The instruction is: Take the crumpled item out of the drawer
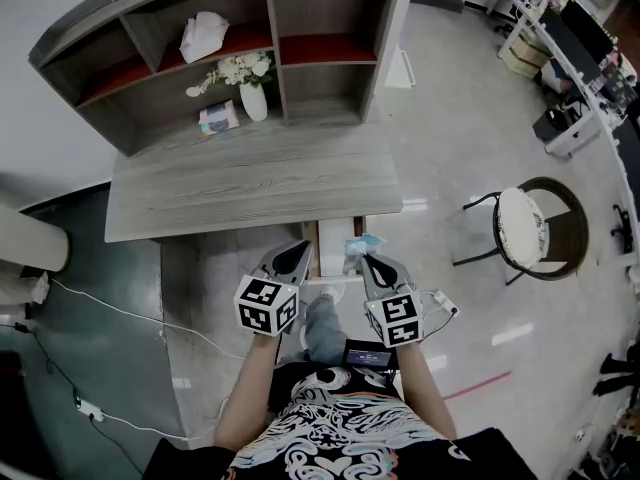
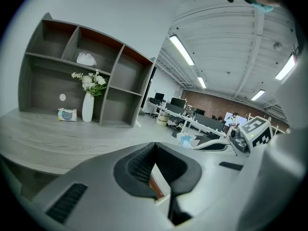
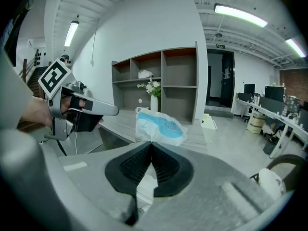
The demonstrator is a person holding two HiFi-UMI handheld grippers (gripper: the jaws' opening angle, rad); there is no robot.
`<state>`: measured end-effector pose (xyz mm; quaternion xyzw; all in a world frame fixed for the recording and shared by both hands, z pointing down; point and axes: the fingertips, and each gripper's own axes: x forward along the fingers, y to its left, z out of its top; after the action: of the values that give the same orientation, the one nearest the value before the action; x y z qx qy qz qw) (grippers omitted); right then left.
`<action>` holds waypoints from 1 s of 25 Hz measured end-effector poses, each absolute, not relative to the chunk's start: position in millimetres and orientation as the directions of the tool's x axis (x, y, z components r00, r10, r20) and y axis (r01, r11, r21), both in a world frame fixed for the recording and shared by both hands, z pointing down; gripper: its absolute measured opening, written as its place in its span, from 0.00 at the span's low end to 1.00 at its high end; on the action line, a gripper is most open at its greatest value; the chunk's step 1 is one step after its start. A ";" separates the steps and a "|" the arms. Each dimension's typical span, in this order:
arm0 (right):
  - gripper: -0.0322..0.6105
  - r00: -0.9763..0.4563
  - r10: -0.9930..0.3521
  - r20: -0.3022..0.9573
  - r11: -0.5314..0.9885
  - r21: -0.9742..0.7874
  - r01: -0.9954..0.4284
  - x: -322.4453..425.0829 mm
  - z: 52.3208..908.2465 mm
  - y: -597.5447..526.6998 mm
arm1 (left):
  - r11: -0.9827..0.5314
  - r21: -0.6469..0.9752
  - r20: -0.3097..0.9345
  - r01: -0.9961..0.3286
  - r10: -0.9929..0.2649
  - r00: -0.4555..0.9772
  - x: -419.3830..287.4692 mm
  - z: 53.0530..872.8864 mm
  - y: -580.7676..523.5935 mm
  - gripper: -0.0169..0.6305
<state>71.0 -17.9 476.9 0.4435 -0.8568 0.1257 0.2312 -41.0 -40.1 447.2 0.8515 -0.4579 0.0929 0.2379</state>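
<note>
Nearest me is my black-and-white patterned shirt [image 1: 340, 433]; beyond it runs the grey wood-grain table [image 1: 250, 183], with its narrow white drawer [image 1: 333, 260] open towards me. My left claw [image 1: 300, 252] sits by the drawer's left wall, jaws together on nothing. My right claw [image 1: 369, 260] is clamped on the crumpled white-and-blue plastic wrapper [image 1: 361, 244]. The wrapper stands just past the claw's tips over the drawer's right side. Its long axis lies crosswise to the jaws and it bulges towards the table.

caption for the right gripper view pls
Right gripper pinches a crumpled blue-and-white wrapper at its jaw tips, shelved desk behind.
</note>
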 end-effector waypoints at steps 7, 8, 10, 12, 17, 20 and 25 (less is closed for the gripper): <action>0.06 -0.507 -0.705 0.496 0.577 -0.015 -0.817 68.5 473.3 -12.6 | -0.468 0.312 0.369 -0.827 -0.742 0.559 -42.5 442.6 -35.8 0.03; 0.06 -0.506 -0.707 0.494 0.576 -0.014 -0.817 68.5 473.0 -12.7 | -0.469 0.310 0.370 -0.827 -0.742 0.559 -42.5 442.8 -35.5 0.03; 0.06 -0.504 -0.709 0.494 0.573 -0.015 -0.820 68.4 472.4 -13.4 | -0.468 0.310 0.371 -0.828 -0.742 0.559 -43.6 443.0 -35.3 0.03; 0.06 -0.500 -0.710 0.496 0.569 -0.013 -0.822 68.7 471.7 -14.0 | -0.465 0.314 0.370 -0.828 -0.743 0.558 -45.0 442.8 -35.7 0.03; 0.06 -0.494 -0.714 0.496 0.562 -0.015 -0.827 72.2 474.5 -14.7 | -0.468 0.310 0.367 -0.827 -0.744 0.558 -46.1 442.1 -34.7 0.03; 0.06 -0.491 -0.718 0.494 0.554 -0.021 -0.832 73.9 474.4 -15.4 | -0.464 0.310 0.370 -0.830 -0.745 0.555 -49.0 442.7 -34.0 0.03; 0.06 -0.494 -0.716 0.494 0.554 -0.029 -0.832 70.1 475.3 -17.4 | -0.457 0.318 0.368 -0.831 -0.748 0.552 -53.8 443.1 -37.2 0.03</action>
<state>70.1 -17.4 475.3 0.4533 -0.8539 0.1330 0.2183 -53.8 -37.2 443.1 0.8489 -0.4650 0.0879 0.2353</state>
